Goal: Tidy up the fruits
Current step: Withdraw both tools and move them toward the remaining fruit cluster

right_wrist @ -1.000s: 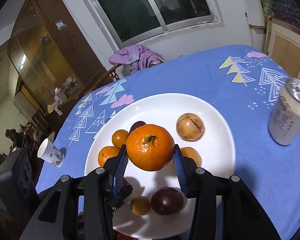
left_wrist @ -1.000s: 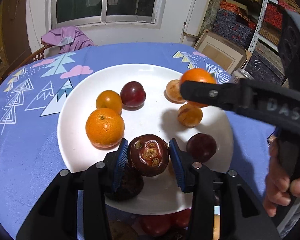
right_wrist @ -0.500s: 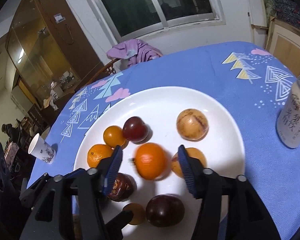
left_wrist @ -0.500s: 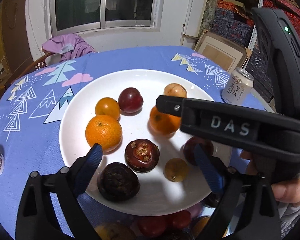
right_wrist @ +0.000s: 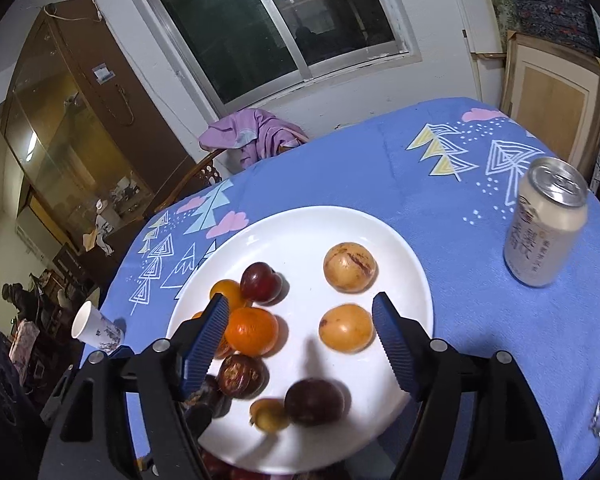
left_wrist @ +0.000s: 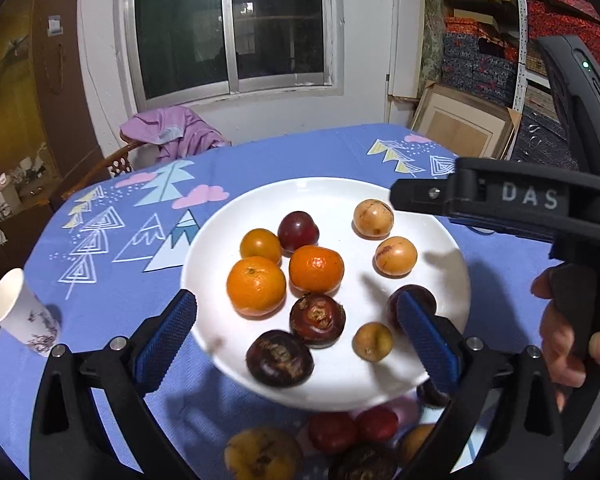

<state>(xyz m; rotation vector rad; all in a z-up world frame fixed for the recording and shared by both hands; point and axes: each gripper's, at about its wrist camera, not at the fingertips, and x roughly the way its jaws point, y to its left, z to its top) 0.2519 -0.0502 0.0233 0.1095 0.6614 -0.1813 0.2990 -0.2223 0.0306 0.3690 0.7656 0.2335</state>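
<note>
A white plate (left_wrist: 328, 200) on the blue tablecloth carries several fruits. Two tangerines (left_wrist: 316, 269) (left_wrist: 256, 286) lie side by side, and a dark brown fruit (left_wrist: 318, 320) lies in front of them. My left gripper (left_wrist: 294, 300) hovers above the plate's near side. Its jaws are opening wide and nothing is between the pads. My right gripper (right_wrist: 300, 300) hangs over the plate's middle, jaws also opening. A tangerine (right_wrist: 252, 330) and a yellow fruit (right_wrist: 345, 328) lie below it, and neither touches the pads. Loose red fruits (left_wrist: 352, 428) lie in front of the plate.
A paper cup (left_wrist: 16, 312) stands at the table's left edge and a drink can (right_wrist: 544, 224) to the right of the plate. A chair with a purple cloth (left_wrist: 172, 132) stands behind the table. A hand (left_wrist: 564, 340) holds the right gripper's handle.
The left gripper let go of the dark brown fruit onto the plate and drew back and up. The right gripper dropped its tangerine beside the other tangerine. Both jaws widened.
</note>
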